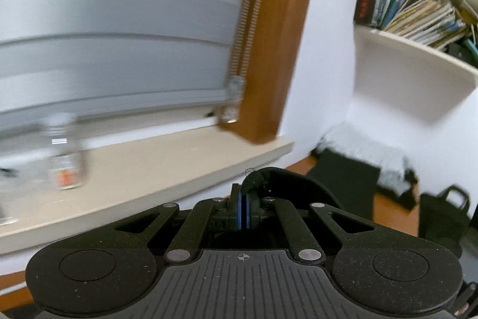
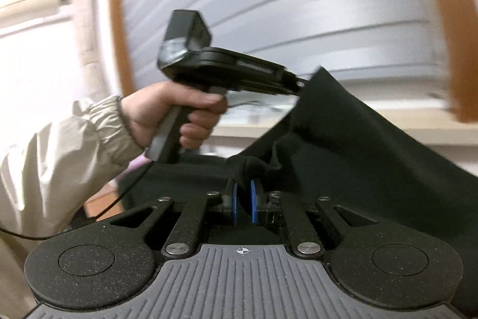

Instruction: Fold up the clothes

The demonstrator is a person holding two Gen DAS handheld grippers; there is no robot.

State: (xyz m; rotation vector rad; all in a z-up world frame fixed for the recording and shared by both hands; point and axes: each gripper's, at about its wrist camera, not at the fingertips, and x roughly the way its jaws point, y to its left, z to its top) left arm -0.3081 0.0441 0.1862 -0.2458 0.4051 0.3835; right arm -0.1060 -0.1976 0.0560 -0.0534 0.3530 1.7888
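Black garment [image 2: 343, 145] soft, light, drapey; pinched at edges by left gripper [image 1: 243, 207] & right gripper [image 2: 243, 205], needs corner/hem grip.

Soft, even daylight fills both views, blown out white at the window [image 2: 35, 73] on the right wrist view's left edge. Motion blur smears the blinds [image 1: 119, 29] and a bottle [image 1: 64, 151] on the sill. Fisheye distortion bends straight lines at the edges; the corners vignette dark.
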